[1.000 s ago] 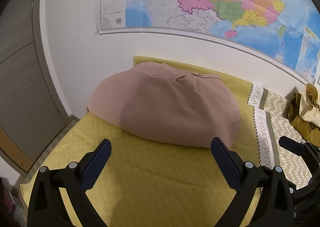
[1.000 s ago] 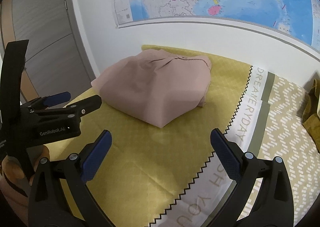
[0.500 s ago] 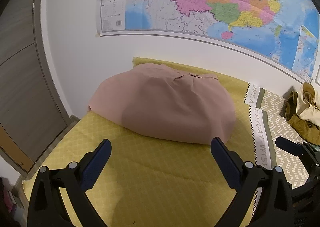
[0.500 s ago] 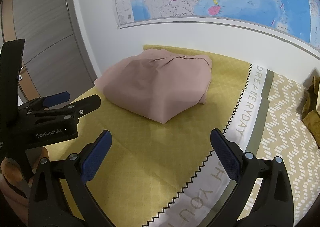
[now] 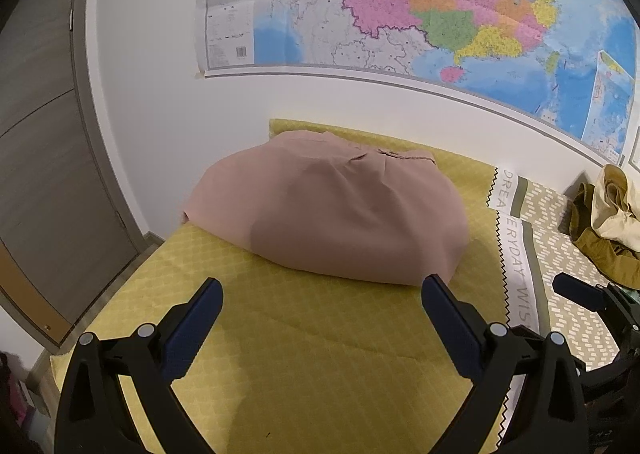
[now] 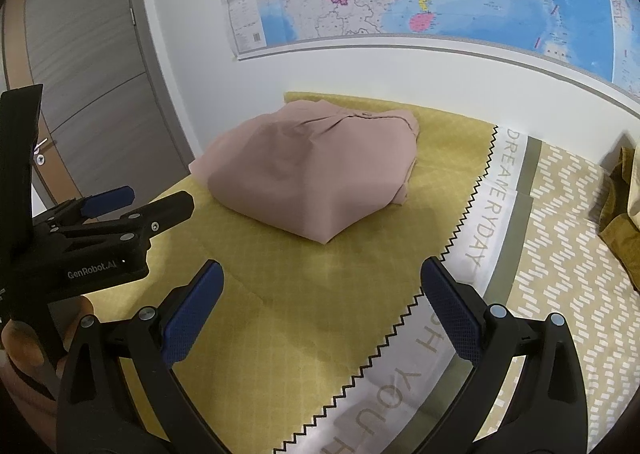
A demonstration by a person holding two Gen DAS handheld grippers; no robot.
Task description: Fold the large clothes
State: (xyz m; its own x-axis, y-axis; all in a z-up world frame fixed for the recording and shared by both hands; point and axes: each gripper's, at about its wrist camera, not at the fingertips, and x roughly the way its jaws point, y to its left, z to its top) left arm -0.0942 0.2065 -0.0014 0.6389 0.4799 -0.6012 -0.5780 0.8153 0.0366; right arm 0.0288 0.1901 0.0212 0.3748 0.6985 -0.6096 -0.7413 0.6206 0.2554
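Pink-beige cloth, a folded garment point(image 5: 332, 210), is being shown lying in a rounded bundle on a yellow quilted cover point(image 5: 312, 354), at the far end of it and close to the white wall point(image 5: 160, 66). In the right wrist view the same garment point(image 6: 312, 170) is being seen with one corner pointing toward the camera, and nothing is being laid on top of it.

Neither gripper is being closed on anything. The left gripper point(image 5: 320, 306) is being held with its blue-padded fingers point(image 5: 194, 328) spread wide over bare cover, short of the garment's near edge. The right gripper point(image 6: 318, 294) is likewise being held released, its jaws wide apart above the yellow cover point(image 6: 304, 318), with the garment well ahead of it.

Between the two, the path is being left unobstructed. To the right of the yellow cover, a white band with grey lettering point(image 6: 492, 210) and a patterned olive-and-white cloth point(image 6: 568, 246) are being seen. A heap of olive and cream clothing point(image 5: 604, 222) is being left at the far right, apart from the garment. A large coloured map point(image 5: 420, 2) is being displayed on the wall, and a grey door point(image 6: 84, 66) is being seen at the left.
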